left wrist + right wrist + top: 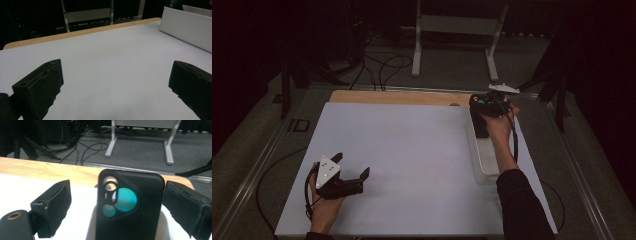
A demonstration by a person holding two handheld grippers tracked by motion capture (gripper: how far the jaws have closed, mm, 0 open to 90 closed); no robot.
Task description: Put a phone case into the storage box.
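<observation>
Right gripper (117,202) over white tray (484,165), jaws spread around black phone case (130,205), ungrasped; next: clamp. Left gripper (352,167) released, idle.

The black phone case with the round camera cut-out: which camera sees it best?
The right gripper view: the black phone case stands close between the jaws. The high view shows it small and dark under the right gripper.

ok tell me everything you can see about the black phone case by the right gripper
The phone case is matte black, rubbery-looking, with rounded corners and a raised camera cutout showing teal behind its holes. It stands upright in the white tray at the table's right, between the open jaws of the right gripper. The left jaw is apart from it; right-jaw contact is unclear.
</observation>
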